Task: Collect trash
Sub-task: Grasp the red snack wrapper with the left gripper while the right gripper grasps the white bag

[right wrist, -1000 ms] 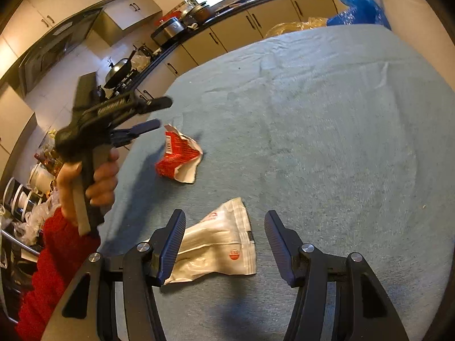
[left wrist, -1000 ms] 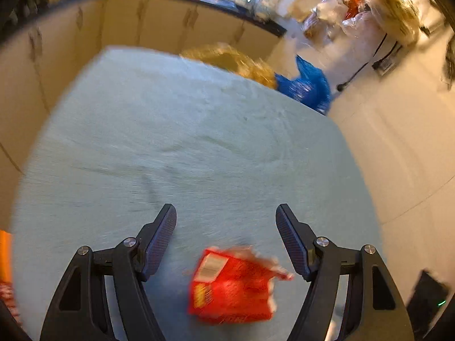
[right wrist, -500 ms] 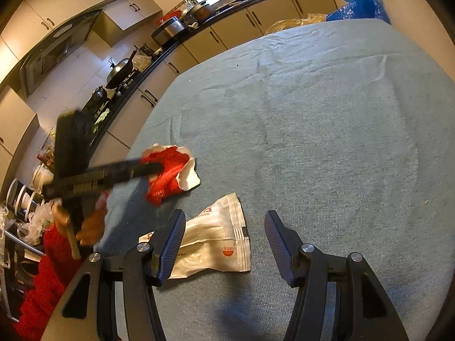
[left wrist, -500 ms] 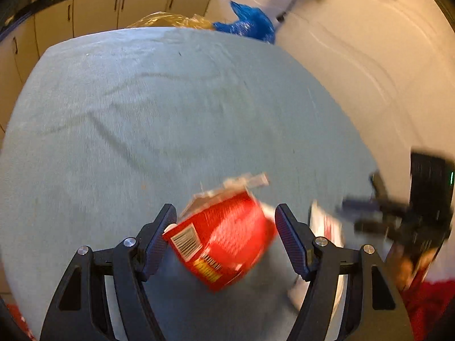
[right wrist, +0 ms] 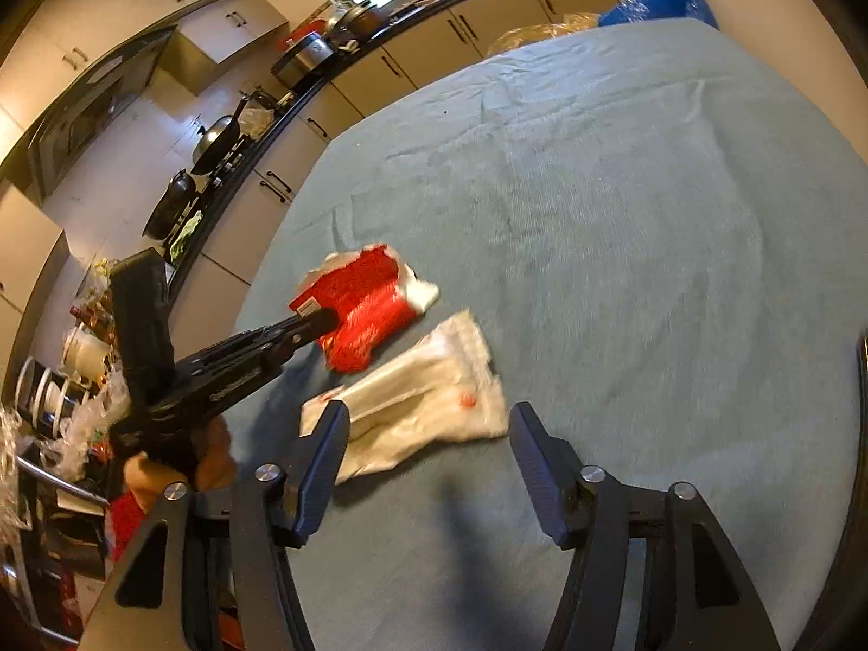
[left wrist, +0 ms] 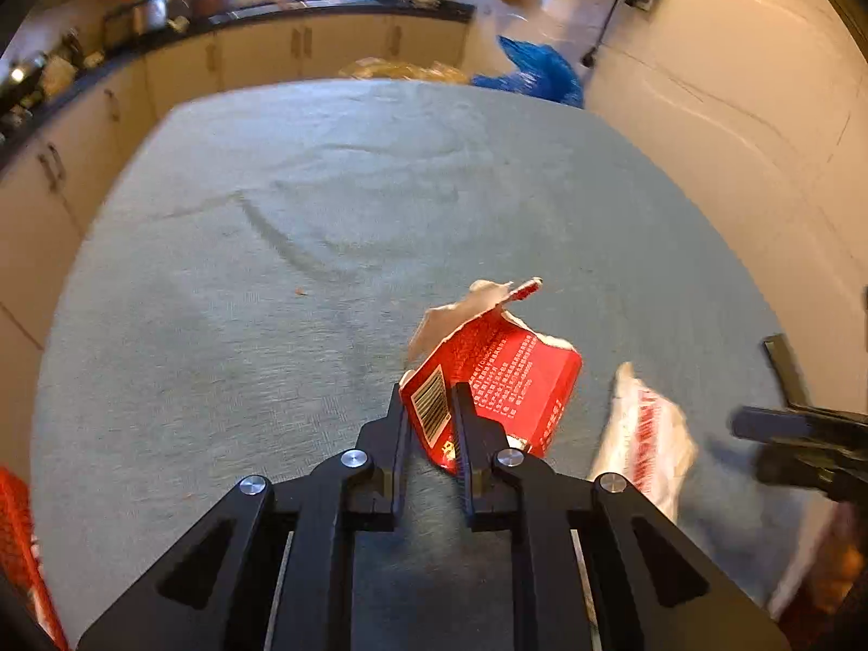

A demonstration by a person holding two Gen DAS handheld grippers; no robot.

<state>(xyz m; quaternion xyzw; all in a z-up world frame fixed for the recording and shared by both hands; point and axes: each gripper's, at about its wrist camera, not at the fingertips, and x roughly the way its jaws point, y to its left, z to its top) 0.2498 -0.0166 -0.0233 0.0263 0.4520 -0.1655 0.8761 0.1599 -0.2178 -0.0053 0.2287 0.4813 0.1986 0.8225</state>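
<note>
My left gripper (left wrist: 429, 399) is shut on a torn red snack wrapper (left wrist: 499, 380) at its barcode corner, just above the blue-grey tablecloth (left wrist: 325, 271). The wrapper (right wrist: 363, 309) and the left gripper (right wrist: 317, 320) also show in the right wrist view. A white wrapper (right wrist: 423, 401) lies flat on the cloth beside the red one; it also shows in the left wrist view (left wrist: 645, 434). My right gripper (right wrist: 428, 428) is open, its fingers on either side of the white wrapper's near end, and it is blurred at the right of the left wrist view (left wrist: 792, 434).
A red object (left wrist: 16, 542) shows at the lower left edge. A blue bag (left wrist: 537, 70) and a yellowish bag (left wrist: 401, 69) sit beyond the table's far edge. Kitchen cabinets and a cluttered counter (right wrist: 304, 65) run along the left and back. A wall (left wrist: 732, 108) stands on the right.
My left gripper has closed on the red wrapper, which lay between its open fingers before. My right gripper has moved closer over the white wrapper and stays open.
</note>
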